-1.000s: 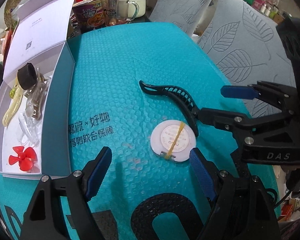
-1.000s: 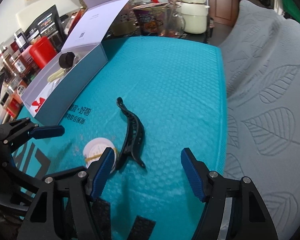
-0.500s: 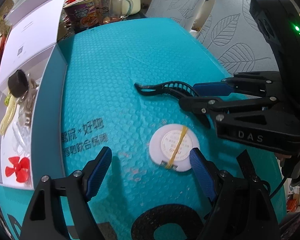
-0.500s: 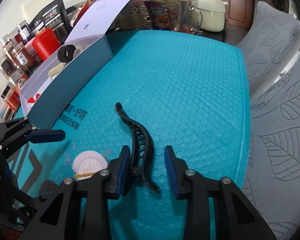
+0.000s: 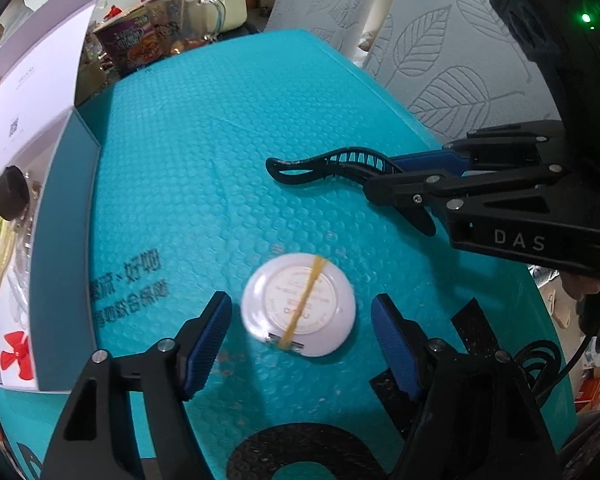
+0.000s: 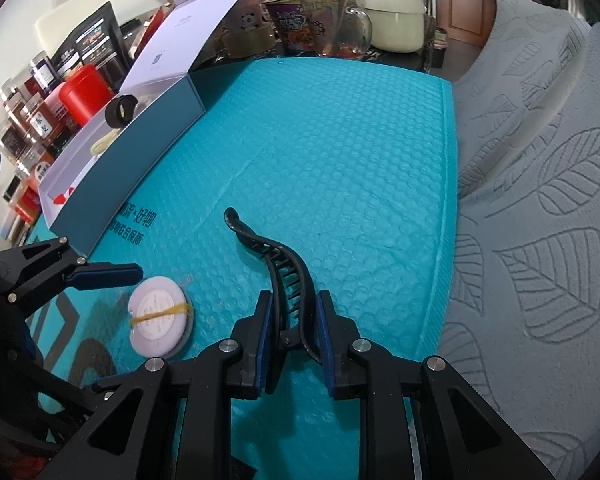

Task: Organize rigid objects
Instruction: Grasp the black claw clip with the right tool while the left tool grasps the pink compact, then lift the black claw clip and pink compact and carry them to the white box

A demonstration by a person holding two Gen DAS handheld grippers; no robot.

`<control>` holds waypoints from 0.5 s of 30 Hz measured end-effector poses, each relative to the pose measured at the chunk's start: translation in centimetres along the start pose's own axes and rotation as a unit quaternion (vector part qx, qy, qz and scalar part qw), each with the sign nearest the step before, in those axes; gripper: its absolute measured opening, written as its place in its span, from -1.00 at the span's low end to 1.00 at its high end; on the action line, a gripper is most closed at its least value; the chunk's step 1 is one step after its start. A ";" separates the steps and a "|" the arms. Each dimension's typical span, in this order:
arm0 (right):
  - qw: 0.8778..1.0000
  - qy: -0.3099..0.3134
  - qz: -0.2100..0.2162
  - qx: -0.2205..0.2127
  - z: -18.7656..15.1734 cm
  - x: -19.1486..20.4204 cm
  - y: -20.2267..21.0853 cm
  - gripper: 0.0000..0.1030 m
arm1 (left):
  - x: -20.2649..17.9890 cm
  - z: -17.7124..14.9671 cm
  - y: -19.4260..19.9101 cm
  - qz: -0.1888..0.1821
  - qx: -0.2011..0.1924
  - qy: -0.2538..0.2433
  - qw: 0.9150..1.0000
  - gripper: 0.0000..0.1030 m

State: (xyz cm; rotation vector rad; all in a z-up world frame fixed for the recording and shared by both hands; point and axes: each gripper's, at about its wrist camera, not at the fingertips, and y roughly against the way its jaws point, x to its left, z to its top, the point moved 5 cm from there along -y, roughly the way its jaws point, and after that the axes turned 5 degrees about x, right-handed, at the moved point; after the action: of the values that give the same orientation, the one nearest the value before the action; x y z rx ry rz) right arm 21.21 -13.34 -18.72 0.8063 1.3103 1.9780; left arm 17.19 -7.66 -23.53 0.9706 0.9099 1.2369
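The right gripper (image 6: pixel 290 334) has just closed its fingers on the hinge end of the curved black plastic hair clip (image 6: pixel 278 264), lower centre of its view, the toothed arc jutting ahead over the teal bubble-wrap bench cover (image 6: pixel 340 152), likely for lifting. The left gripper (image 5: pixel 300 346) has been narrowing, fingers apart, not touching the round white plastic disc with a yellow rubber band (image 5: pixel 300 312) between them. The open grey box (image 6: pixel 140 152), upper left, probably awaits both

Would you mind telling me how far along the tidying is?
Done: a red propeller and a black ring lie in the box. In hand: the right tool grips the black hair clip. Left: the white disc sits between the open left tool.
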 end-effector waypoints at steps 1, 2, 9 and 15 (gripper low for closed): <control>1.000 0.002 -0.001 0.000 -0.1 0.0 0.0 -0.59 | 0.0 -0.1 0.0 0.004 -0.001 0.001 1.000 0.24; 1.000 0.007 -0.004 -0.001 -0.2 0.0 0.1 -0.59 | 0.0 -0.2 0.1 0.010 -0.006 -0.001 1.000 0.20; 1.000 0.010 -0.001 -0.004 -0.3 -0.2 0.1 -0.60 | 0.0 -0.1 0.3 0.013 -0.015 0.003 1.000 0.08; 1.000 0.010 -0.001 -0.008 -0.6 -0.3 0.6 -0.61 | 0.0 -0.3 0.5 0.016 -0.010 0.012 1.000 0.07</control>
State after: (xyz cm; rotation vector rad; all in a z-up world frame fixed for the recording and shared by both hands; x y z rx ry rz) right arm 20.81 -14.13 -18.40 0.7786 1.3045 1.9976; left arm 16.74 -7.60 -23.14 0.9597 0.9006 1.2853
